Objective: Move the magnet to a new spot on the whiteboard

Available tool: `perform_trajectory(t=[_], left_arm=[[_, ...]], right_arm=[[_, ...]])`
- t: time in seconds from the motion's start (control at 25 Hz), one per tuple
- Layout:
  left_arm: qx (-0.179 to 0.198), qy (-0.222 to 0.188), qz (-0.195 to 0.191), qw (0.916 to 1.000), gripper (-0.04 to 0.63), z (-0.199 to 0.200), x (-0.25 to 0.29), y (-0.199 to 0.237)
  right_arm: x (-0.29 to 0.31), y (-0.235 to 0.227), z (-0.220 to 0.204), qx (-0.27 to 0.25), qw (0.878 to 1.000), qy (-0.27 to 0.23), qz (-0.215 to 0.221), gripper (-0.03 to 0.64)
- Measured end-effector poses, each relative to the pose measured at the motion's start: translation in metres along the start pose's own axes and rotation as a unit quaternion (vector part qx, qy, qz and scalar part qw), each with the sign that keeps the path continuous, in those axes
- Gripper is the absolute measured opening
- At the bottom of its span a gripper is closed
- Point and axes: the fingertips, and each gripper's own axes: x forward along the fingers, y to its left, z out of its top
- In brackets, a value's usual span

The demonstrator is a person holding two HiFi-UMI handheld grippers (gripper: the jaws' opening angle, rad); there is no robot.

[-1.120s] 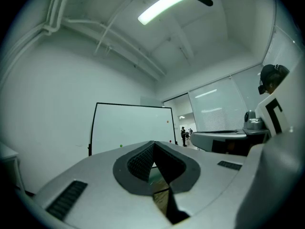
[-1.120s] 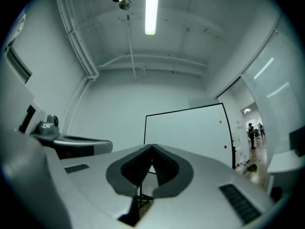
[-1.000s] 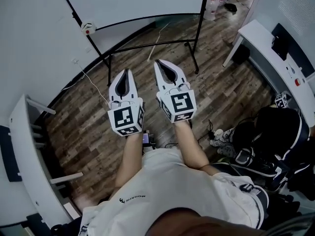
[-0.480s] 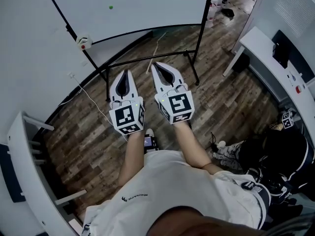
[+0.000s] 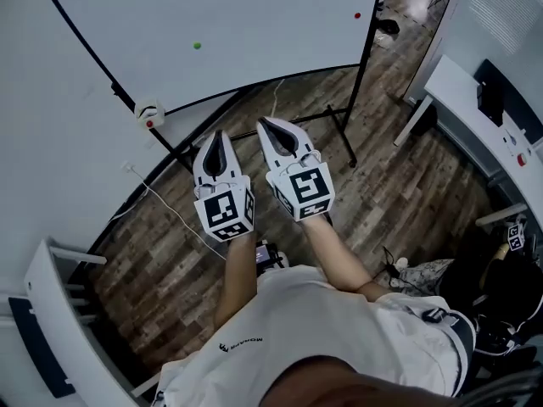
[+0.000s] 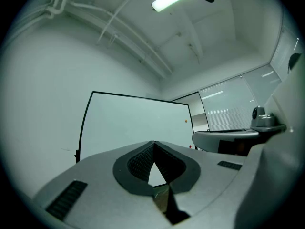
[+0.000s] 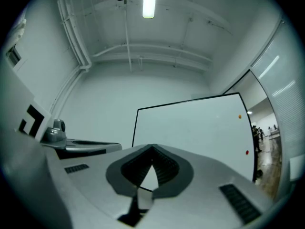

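- While both grippers are held out side by side in front of the person, aimed at the whiteboard, no magnet has been touched yet.
- Left gripper: jaws fully together, tips meeting, nothing between them.
- Right gripper: jaws likewise closed tip to tip, nothing held.
- Task item: a green magnet sits toward the middle of the board face, and a red magnet sits near its right edge. The right gripper view adds an orange magnet above the red one, making 3 candidates. Which of the 3 is meant cannot be told from the task wording.
- Position: both grippers are well apart from the board, with the wooden floor and the board's stand below them in the head view.
- Step in hand, as judged: the approach. The pick has not begun.
- Next move, as judged: close the gap to the board and open 1 gripper's jaws wide enough to straddle the chosen magnet. Come in square to the board face so the pads bear on the magnet's rim.
- Risk, as judged: the magnets look small and sit flat on the surface. A closed or skewed gripper would likely push one along instead of gripping it.
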Motion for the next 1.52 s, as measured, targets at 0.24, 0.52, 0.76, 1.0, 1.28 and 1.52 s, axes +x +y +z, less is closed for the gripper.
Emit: perform_trajectory(t=[0.24, 0.52, 0.76, 1.0, 1.28, 1.52], left_arm=[[-0.006, 0.007, -0.021, 0.9997, 0.003, -0.012, 0.060, 0.044], [-0.010, 0.019, -0.034, 0.9992, 0.003, -0.032, 0.096, 0.052], [-0.014, 0.027, -0.021, 0.9993, 0.003, -0.050, 0.130, 0.063], [-0.004, 0.021, -0.004, 0.9998, 0.003, -0.056, 0.173, 0.070], [0.002, 0.019, 0.017, 0.9997, 0.003, -0.059, 0.228, 0.073], [0.019, 0.025, 0.026, 0.9992, 0.003, -0.065, 0.256, 0.058]], right_arm=[[0.064, -0.008, -0.015, -0.001, 1.000, 0.009, -0.023, 0.014], [0.099, -0.028, -0.030, -0.003, 0.999, 0.021, -0.036, 0.014], [0.129, -0.042, -0.049, -0.005, 0.999, 0.030, -0.024, 0.014], [0.168, -0.071, -0.060, -0.007, 1.000, 0.022, -0.009, 0.014], [0.206, -0.116, -0.065, -0.007, 1.000, 0.017, -0.007, 0.014], [0.218, -0.147, -0.078, 0.011, 1.000, 0.019, -0.002, 0.014]])
